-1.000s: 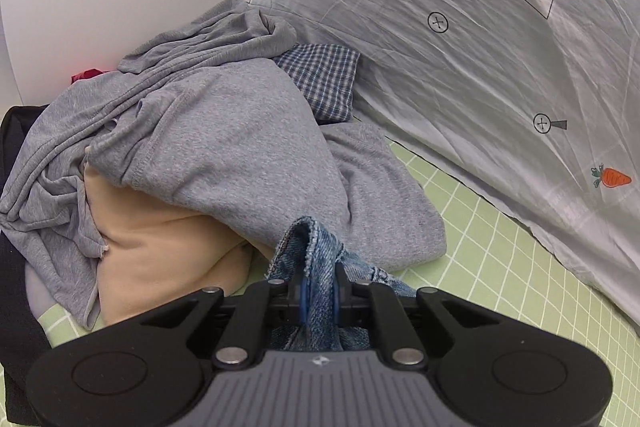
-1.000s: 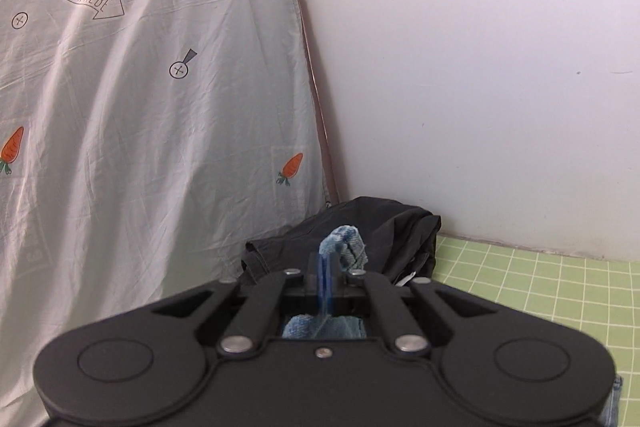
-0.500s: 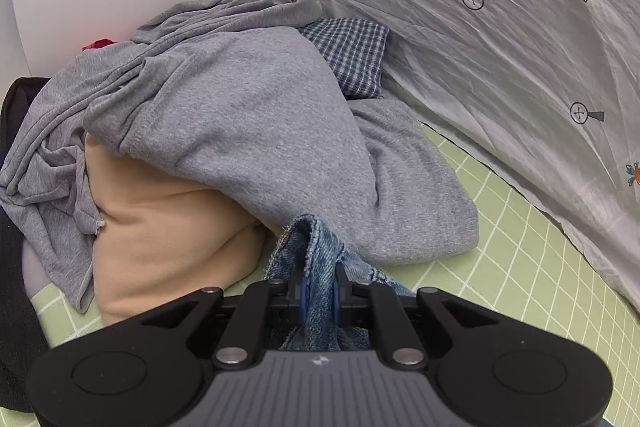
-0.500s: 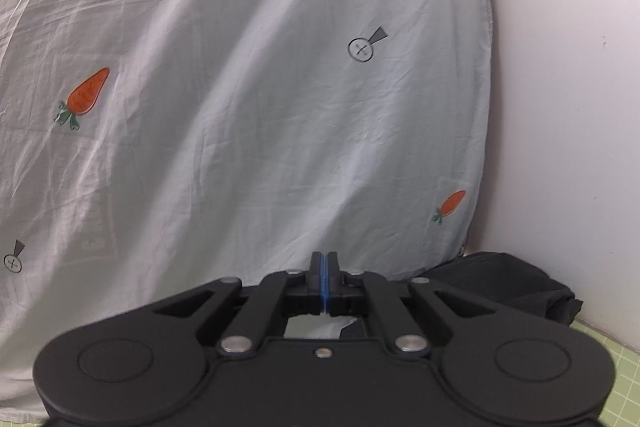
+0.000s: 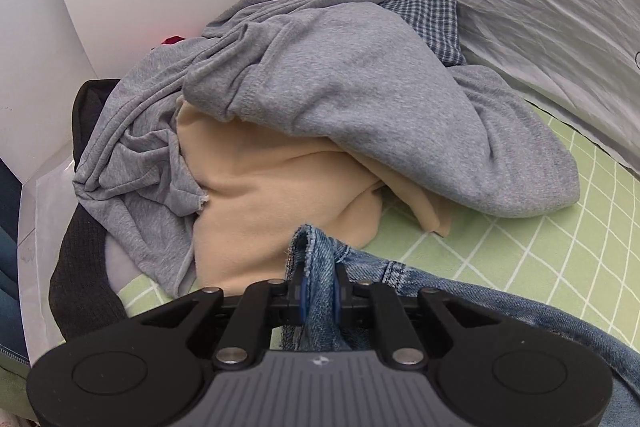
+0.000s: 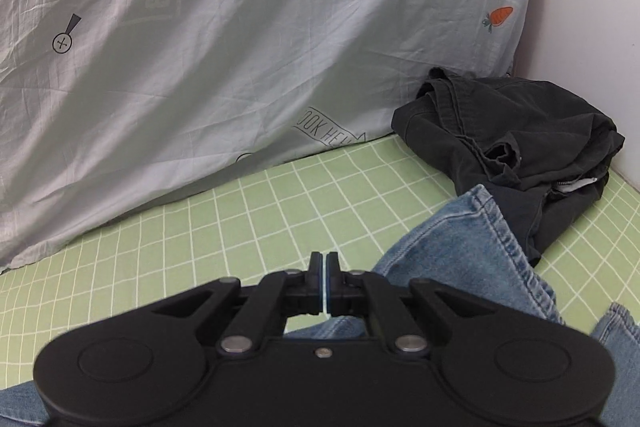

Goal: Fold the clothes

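Denim jeans (image 5: 320,267) pinched by left gripper (image 5: 319,293)

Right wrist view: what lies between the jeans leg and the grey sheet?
Only bare green checked mat separates the jeans leg from the grey sheet. The black garment sits off to the right.

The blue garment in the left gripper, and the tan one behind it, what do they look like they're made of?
The blue garment looks like washed denim: faded weave, frayed edge, heavy stitched seam. The tan one seems a soft fleece or brushed knit: matte, fuzzy surface with rounded folds, though the exact fibre can't be told.
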Tool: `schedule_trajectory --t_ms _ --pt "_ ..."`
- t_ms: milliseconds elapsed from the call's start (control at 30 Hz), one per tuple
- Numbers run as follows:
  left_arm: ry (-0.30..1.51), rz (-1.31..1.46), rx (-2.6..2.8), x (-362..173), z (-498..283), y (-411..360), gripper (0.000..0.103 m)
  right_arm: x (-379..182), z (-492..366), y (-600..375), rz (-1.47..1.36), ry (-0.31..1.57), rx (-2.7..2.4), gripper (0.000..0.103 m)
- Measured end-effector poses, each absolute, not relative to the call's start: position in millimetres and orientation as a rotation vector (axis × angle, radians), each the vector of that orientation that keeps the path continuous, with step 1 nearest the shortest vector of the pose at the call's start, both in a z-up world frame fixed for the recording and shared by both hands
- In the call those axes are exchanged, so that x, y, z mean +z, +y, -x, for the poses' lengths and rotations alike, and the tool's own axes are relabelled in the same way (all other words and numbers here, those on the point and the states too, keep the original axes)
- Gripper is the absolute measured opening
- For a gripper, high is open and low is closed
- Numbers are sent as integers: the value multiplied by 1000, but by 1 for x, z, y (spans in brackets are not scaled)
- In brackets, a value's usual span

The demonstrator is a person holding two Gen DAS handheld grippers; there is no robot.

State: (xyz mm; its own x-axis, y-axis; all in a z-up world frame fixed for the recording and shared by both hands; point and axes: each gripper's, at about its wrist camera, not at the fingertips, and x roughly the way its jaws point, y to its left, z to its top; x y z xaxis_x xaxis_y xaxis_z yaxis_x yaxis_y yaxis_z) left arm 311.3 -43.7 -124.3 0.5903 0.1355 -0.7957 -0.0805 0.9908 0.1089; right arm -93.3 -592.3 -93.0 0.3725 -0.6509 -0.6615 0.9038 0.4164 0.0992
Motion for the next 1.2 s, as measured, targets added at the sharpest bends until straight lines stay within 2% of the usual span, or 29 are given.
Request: schedule_trajectory --t_ms 200,300,333,367,500,533,567,600,633,767,900,933,1000,1033,1067,1200 --pt "930 1 169 -119 -318 -11 14 -102 103 -585 -602 639 -1011 4" --pt "933 -42 163 -122 -315 -18 14 -114 98 -578 -720 626 -948 21" --pt "933 -45 163 -122 -315 -19 14 -119 96 -577 -763 618 -929 37" --pt "934 -48 164 -123 -315 -20 14 -123 93 -577 -819 600 -908 41" --pt "935 -61 167 -126 -313 -24 15 -142 70 -583 -965 609 -920 44" --pt "937 -60 167 -126 -314 -24 15 -146 63 -586 -966 638 -945 44" --pt "938 -63 167 -126 -314 -24 15 -151 56 -590 -967 667 -971 35" --pt "938 -68 166 -126 -314 -25 15 -153 50 -594 -970 672 -977 24" --pt "939 -74 165 -126 -314 -26 15 -155 45 -598 -972 678 -983 4" --pt "939 -75 150 -128 -314 -27 15 -131 17 -632 -860 675 -952 3" --pt "949 -62 137 -132 -313 -31 15 -93 -19 -652 -695 493 -854 4" --pt "948 -64 142 -132 -313 -32 15 -87 -29 -651 -642 485 -822 7" --pt "947 -67 154 -132 -313 -33 15 -78 -46 -644 -558 486 -777 27" --pt "947 -68 160 -133 -312 -34 15 -76 -52 -639 -527 495 -764 47" --pt "949 -58 162 -133 -312 -33 16 -76 -49 -634 -507 476 -761 52" --pt "955 -76 158 -132 -311 -33 18 -99 -23 -624 -509 535 -866 52"
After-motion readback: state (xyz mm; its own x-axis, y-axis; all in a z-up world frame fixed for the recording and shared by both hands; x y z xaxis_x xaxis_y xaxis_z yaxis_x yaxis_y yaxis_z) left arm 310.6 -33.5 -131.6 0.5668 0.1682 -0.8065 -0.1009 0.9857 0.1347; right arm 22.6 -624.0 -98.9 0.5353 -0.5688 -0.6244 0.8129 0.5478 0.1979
